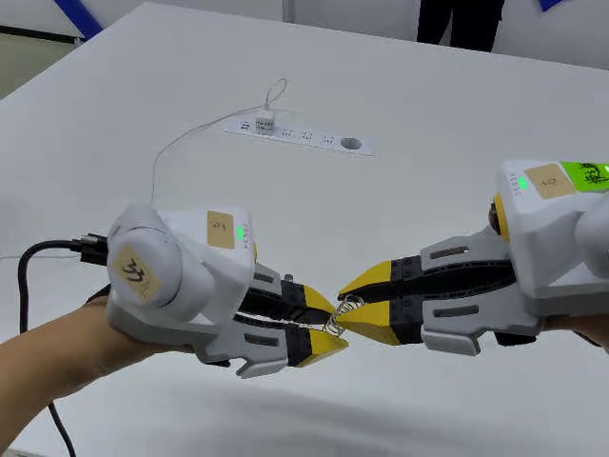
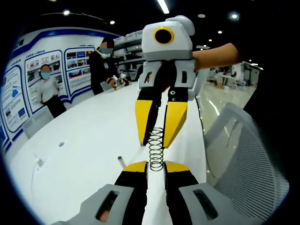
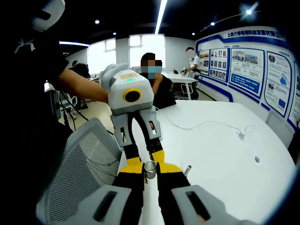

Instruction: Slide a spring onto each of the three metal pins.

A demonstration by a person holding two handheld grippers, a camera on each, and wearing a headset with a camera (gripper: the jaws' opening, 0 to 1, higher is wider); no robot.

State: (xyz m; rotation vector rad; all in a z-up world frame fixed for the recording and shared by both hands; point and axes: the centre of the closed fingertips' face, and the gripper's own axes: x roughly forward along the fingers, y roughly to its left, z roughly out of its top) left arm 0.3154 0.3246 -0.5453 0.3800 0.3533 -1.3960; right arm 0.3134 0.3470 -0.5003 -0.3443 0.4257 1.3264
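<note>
Evidently mid-handover: my left tongs (image 2: pixel 156 166) and right tongs (image 3: pixel 150 171), both narrowed tip to tip, each pinched the spring (image 2: pixel 156 147) above the table (image 1: pixel 400 219). Next, I judged: free one end, aim its bore at the pin (image 3: pixel 186 169) nearby.

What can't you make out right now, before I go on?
1. Pin count: head view, left gripper and right gripper cover the table beneath them; left gripper view catches one pin.
2. Spring lower end: left gripper view, sunk between that gripper's jaws.
3. Power strip markings: head view, too small.
</note>
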